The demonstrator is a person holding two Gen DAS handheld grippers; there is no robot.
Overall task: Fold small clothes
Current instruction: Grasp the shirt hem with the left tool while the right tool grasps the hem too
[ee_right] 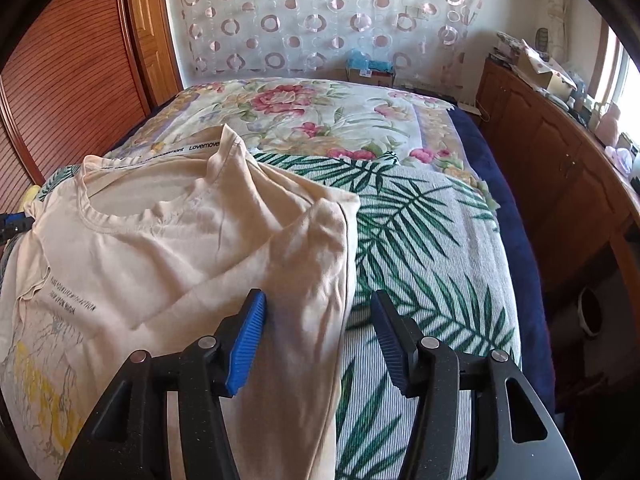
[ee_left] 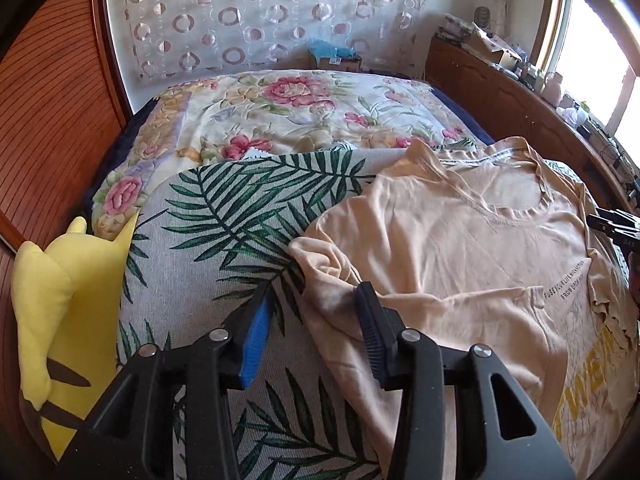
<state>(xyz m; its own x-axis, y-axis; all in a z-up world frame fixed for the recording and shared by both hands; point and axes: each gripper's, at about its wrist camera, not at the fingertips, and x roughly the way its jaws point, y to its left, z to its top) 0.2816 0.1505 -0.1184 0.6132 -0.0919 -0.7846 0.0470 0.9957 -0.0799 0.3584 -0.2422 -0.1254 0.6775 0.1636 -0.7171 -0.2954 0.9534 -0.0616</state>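
While both grippers, left [ee_left: 314, 298] and right [ee_right: 318, 308], gape empty, the beige T-shirt [ee_left: 460, 248] lies wrinkled, sleeves folded inward.

floral bed [ee_right: 320, 120], ringed curtain [ee_right: 320, 16], wooden cabinet [ee_right: 560, 160], bright window [ee_left: 596, 60]

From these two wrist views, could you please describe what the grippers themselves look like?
Both the left gripper and the right gripper have matte black angular linkage arms with round silver pivot pins. Their fingers carry ribbed blue pads. No cables, sleeves or hands are visible.
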